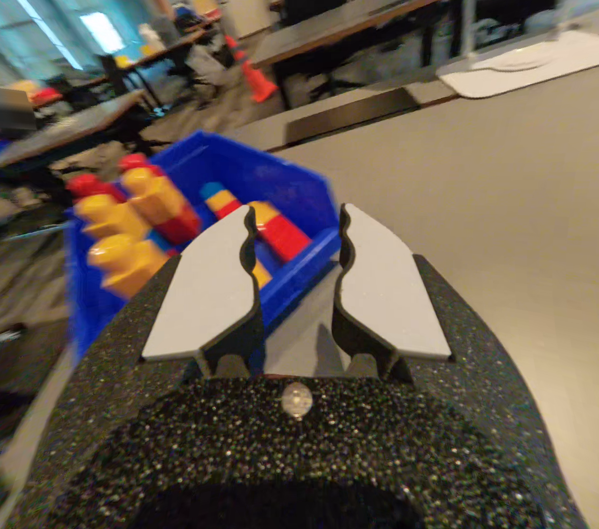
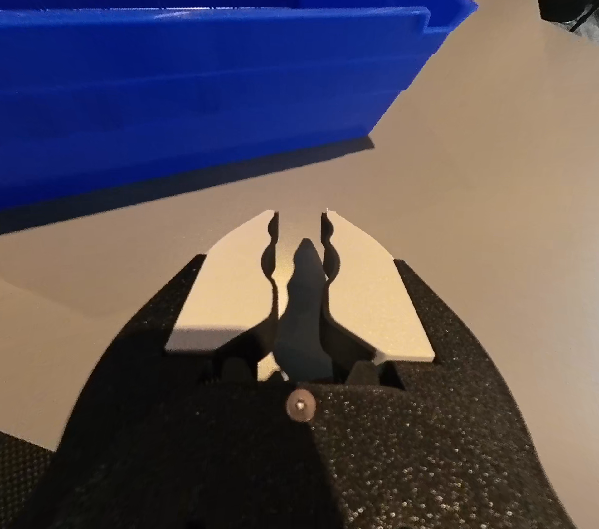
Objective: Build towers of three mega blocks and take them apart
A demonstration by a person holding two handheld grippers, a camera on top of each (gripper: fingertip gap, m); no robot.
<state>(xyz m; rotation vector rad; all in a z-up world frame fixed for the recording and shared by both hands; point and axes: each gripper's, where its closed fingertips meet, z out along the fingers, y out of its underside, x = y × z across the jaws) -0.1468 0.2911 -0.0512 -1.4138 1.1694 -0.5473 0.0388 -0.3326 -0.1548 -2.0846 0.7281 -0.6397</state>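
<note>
In the left wrist view a blue bin (image 1: 285,183) holds several mega blocks joined into towers of yellow, red and blue: a yellow-and-red group (image 1: 136,221) at its left and a slimmer tower (image 1: 278,231) near its front wall. My left gripper (image 1: 296,210) is open and empty, just above the bin's near right corner. The picture is blurred. In the right wrist view my right gripper (image 2: 299,213) is open and empty, low over the table, a short way in front of a blue bin's (image 2: 194,85) side wall. That bin's inside is hidden.
The beige table (image 1: 470,221) stretches to the right of the bin. A white pad (image 1: 525,66) lies at its far right. Beyond are desks, chairs and an orange cone (image 1: 256,76). In the right wrist view bare table (image 2: 470,189) lies right of the bin. Left tips to right tips: about 65 cm.
</note>
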